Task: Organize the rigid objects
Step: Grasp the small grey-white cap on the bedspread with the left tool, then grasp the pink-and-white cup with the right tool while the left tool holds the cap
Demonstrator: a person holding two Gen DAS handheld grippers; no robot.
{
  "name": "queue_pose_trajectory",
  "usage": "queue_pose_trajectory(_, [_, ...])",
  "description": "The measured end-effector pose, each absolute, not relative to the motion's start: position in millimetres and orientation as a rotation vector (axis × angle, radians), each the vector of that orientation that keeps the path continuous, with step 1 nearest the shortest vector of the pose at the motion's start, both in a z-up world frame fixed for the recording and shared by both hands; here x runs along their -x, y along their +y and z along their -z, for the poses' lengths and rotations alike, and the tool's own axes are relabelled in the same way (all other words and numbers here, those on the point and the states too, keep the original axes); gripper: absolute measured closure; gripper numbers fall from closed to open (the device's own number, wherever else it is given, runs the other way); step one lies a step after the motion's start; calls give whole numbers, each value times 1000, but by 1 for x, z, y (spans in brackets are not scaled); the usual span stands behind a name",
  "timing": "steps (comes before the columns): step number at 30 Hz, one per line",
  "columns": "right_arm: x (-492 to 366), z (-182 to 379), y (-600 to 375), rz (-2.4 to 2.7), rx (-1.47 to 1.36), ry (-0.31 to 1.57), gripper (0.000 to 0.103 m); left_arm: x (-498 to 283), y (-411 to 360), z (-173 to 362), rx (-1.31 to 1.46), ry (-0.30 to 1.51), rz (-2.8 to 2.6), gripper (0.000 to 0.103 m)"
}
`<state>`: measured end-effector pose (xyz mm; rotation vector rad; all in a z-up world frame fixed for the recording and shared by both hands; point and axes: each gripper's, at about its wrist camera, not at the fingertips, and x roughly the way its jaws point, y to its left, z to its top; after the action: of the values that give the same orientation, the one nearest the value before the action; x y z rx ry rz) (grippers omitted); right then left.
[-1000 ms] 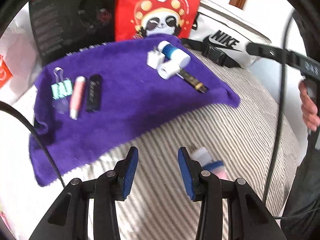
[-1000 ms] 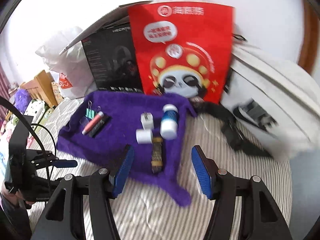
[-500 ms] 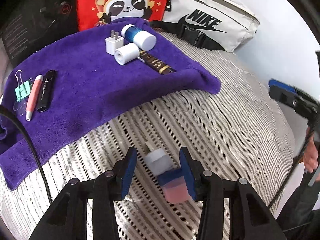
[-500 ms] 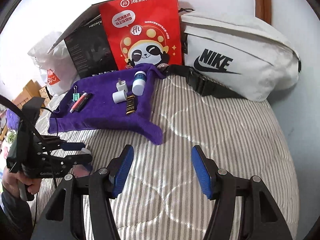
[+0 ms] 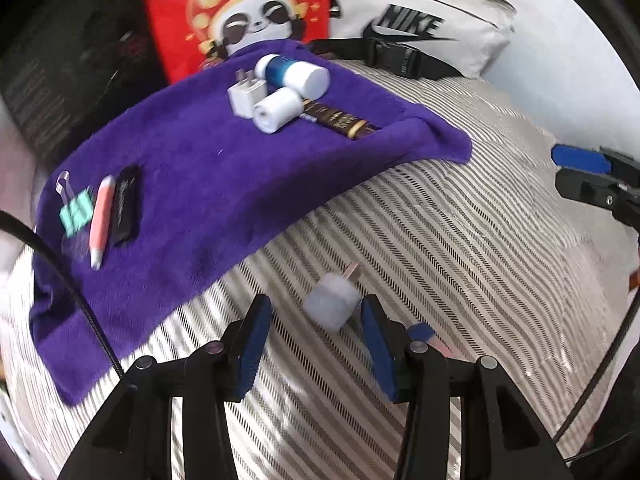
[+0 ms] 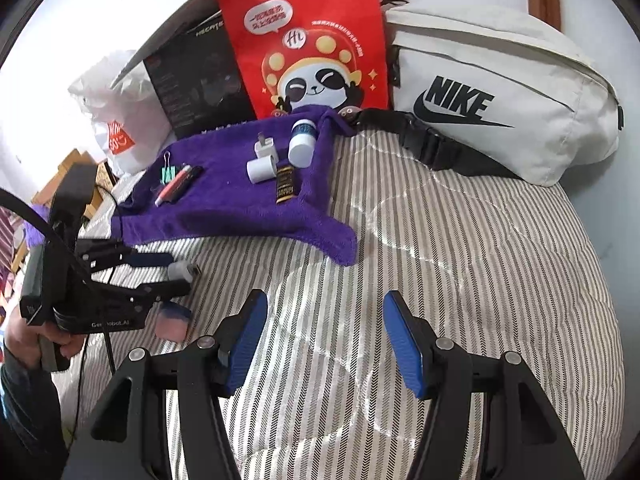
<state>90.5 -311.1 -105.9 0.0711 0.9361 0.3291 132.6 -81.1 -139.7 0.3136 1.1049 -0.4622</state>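
White charger plug (image 5: 330, 306): lying loose on the striped bed cover (image 5: 460, 248), prongs directed toward the purple towel (image 5: 208, 168), positioned between the blue pads of the left gripper (image 5: 318, 346) but nearer its right pad; jaws part-open, no contact seen. Pink-and-blue eraser-like block (image 6: 173, 321): just beside, partly hidden under the left gripper. For a sound pick-up, the plug is best centred between the pads and gripped across its flat sides, prongs kept clear. Right gripper (image 6: 326, 340): jaws open, nothing held, over bare bed cover. Towel groups: a second charger plug (image 5: 245, 97), white roll (image 5: 277, 110) and blue bottle (image 5: 292, 73); binder clip (image 5: 77, 212), pink pen (image 5: 100, 224).
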Motion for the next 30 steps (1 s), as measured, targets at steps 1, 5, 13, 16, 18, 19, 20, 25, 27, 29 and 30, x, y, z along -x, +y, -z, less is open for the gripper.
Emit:
queue_pose_trajectory(1, [-90,107,-310,-334,-69,938,43,-133,-83,140,-334,1094,473,59])
queue_pose_trajectory(5, [-89,111,-309,-339,-72,948,43,-137,-88,138,-316,1099,512,75])
queue_pose_trajectory(13, [-91,118,-301,-353,-74,973,43,-131,-87,137,-319,1075,488,76])
queue_pose_trajectory(16, [-89,119,-292,-376,-55,977,43,-131,-70,137,-290,1079,446,76])
queue_pose_trajectory(18, [-88,120,-285,-395,-46,980,43,-130,-54,136,-275,1084,401,76])
queue_pose_trajectory(19, [-87,120,-282,-403,-43,980,43,-129,-43,135,-263,1085,378,76])
queue_pose_trajectory(20, [-86,121,-278,-416,-41,981,43,-128,-35,135,-254,1087,360,76])
queue_pose_trajectory(25, [-81,124,-258,-457,-30,990,43,-120,9,135,-190,1093,259,76])
queue_pose_trajectory(27, [-77,124,-247,-475,-19,988,43,-115,26,135,-159,1093,225,76])
queue_pose_trajectory(29, [-73,125,-236,-495,-10,984,43,-109,41,135,-129,1092,200,76])
queue_pose_trajectory(30, [-72,125,-232,-503,-8,981,43,-107,47,135,-114,1091,193,76])
